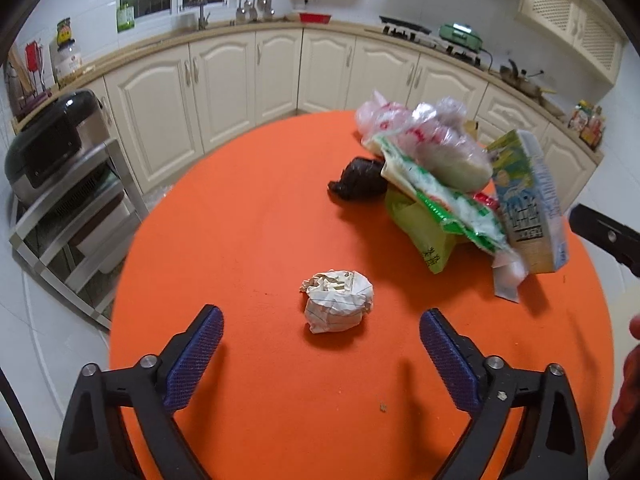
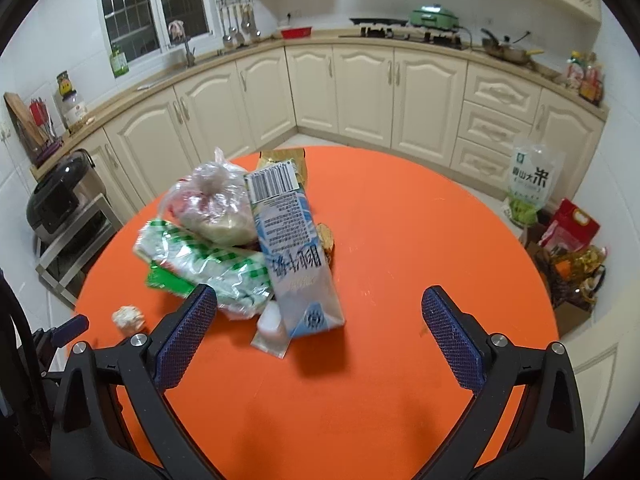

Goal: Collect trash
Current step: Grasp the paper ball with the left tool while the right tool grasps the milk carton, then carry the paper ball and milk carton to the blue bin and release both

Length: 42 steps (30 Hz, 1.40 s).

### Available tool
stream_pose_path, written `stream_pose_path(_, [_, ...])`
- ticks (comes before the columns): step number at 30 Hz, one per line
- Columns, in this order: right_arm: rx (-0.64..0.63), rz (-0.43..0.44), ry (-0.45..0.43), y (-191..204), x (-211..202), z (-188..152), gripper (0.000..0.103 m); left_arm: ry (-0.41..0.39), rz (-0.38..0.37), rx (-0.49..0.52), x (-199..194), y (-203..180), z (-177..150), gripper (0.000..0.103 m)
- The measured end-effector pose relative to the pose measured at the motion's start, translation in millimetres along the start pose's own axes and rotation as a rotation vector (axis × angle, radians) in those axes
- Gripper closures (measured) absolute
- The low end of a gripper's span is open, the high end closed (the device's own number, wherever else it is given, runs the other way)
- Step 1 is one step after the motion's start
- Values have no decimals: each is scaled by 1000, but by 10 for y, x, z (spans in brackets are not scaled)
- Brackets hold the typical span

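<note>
A crumpled paper ball [image 1: 338,302] lies on the round orange table [image 1: 248,220], just ahead of my open, empty left gripper [image 1: 320,334]. A heap of trash sits at the right: a clear plastic bag [image 1: 432,140], a green-and-white wrapper [image 1: 444,196], a black lump [image 1: 358,180] and a leaning milk carton [image 1: 528,208]. In the right wrist view my open, empty right gripper [image 2: 320,316] faces the carton [image 2: 294,256], which leans on the wrapper [image 2: 208,264] and bag [image 2: 212,200]. The paper ball [image 2: 128,317] lies at the left.
Cream kitchen cabinets [image 2: 360,92] curve behind the table. A black cooker [image 1: 52,144] sits on a metal rack at the left. A rice bag [image 2: 530,184] and boxes of goods [image 2: 572,252] stand on the floor at the right.
</note>
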State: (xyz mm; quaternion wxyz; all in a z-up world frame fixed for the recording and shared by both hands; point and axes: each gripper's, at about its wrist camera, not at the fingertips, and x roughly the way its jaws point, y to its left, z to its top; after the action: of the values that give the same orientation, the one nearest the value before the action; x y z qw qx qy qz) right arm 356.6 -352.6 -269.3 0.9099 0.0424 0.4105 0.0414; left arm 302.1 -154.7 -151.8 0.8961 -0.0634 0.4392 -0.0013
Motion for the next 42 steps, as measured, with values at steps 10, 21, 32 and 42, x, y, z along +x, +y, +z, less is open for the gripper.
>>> stream_pose_path(10, [-6,76,65,-56,412,60,60,6,10,29,388,-71,432,74])
stream_pose_path(21, [64,120,-10,-377,-8,-103,68,-17,-65,26,439,-48,397,75])
stream_pose_path(32, [142,162,-83,-784,-611,-380,68,-103,-110,133,-18,-427,50,75])
stream_pose_path(42, [228,161,-180,-1299,-1203,-695,68,-165,-179,277,-286,-1212,-277,75])
